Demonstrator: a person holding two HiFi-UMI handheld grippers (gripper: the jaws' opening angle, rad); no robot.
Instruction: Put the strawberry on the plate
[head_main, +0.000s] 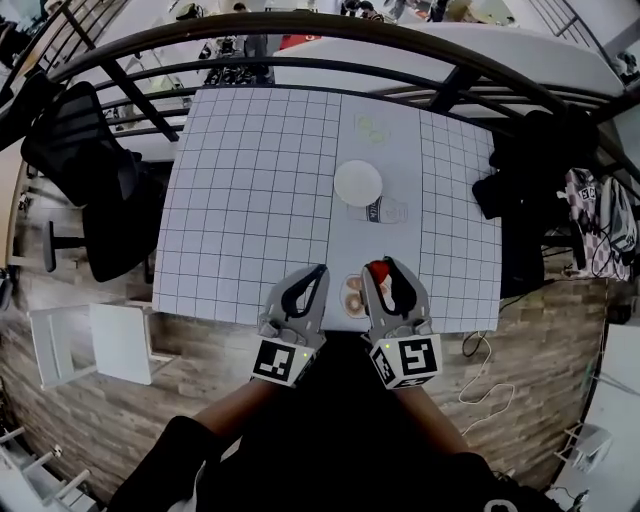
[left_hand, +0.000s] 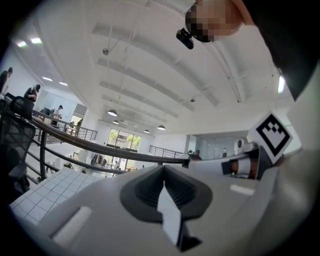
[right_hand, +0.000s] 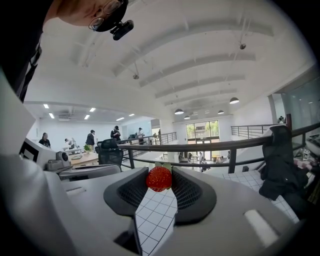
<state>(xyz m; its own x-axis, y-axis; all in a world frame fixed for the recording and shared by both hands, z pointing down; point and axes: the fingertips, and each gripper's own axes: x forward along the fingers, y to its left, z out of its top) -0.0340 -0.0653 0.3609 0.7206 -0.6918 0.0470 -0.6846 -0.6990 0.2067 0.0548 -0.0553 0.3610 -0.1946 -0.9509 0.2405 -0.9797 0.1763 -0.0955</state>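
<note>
While right hand-held gripper (right_hand: 160, 172) clamps strawberry (right_hand: 159, 179), sides hidden — plate (head_main: 358, 184) apparently beyond.

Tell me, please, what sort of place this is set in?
Probably an open-plan office or lab: a gridded table beside a railing, an office chair, and people at a desk under a high ceiling.

Head camera steeply above table (head_main: 250, 180)

The round white plate (head_main: 358, 184) lies mid-way on the grid-marked bench (head_main: 250, 200), behind the red strawberry (head_main: 379, 273), which sits between the right gripper's (head_main: 382, 267) fingers at the near edge.
</note>
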